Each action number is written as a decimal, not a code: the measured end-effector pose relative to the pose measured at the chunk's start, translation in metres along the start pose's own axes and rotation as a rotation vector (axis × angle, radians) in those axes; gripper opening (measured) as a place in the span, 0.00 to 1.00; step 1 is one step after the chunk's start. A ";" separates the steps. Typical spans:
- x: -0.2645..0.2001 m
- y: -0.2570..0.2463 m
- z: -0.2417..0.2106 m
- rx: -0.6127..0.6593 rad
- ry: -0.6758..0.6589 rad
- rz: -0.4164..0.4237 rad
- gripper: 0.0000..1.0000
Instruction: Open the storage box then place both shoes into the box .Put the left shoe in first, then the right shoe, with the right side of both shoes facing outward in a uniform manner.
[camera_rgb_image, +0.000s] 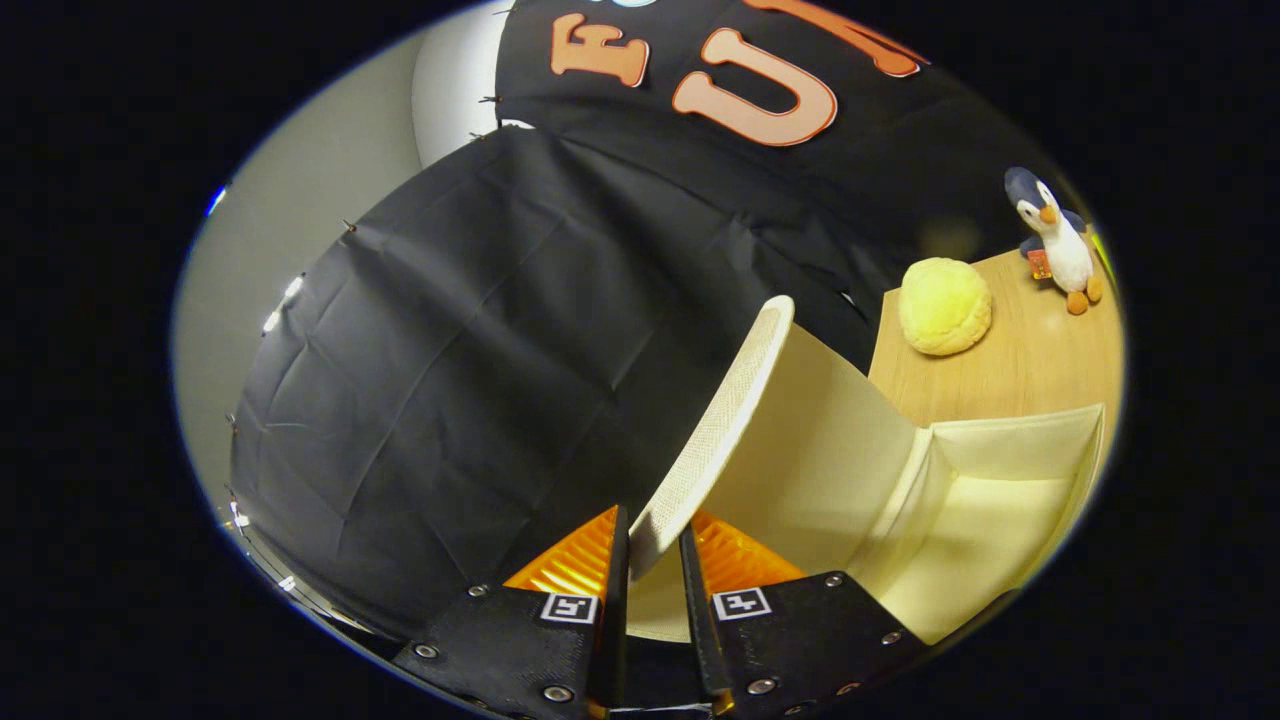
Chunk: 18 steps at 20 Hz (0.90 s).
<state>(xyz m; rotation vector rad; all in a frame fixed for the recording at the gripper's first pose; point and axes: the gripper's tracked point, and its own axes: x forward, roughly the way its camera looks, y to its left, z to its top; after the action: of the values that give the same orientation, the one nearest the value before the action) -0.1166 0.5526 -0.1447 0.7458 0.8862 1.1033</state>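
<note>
Your fingers (655, 560) were clamped on the edge of the storage box's lid (715, 430), one on each face, holding it raised above the open box (1000, 500) on the bench (1010, 370). The grip sat right at the lid's rim, so the woven edge could have slipped out if you twisted or pulled sideways, and the lid would then have dropped shut. Swinging it too far back might have dragged the light box along the bench. You had one box, one lid, one yellow plush bun (945, 305) and one penguin toy (1055, 240) beyond it.
</note>
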 end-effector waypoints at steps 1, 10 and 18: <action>0.007 0.000 -0.002 -0.004 0.004 -0.017 0.28; 0.017 -0.014 -0.011 -0.105 0.023 -0.138 0.94; -0.103 -0.112 0.012 -0.245 -0.076 -0.450 0.97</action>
<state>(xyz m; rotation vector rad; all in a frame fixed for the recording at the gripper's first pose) -0.0783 0.4215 -0.2129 0.3575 0.7871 0.7585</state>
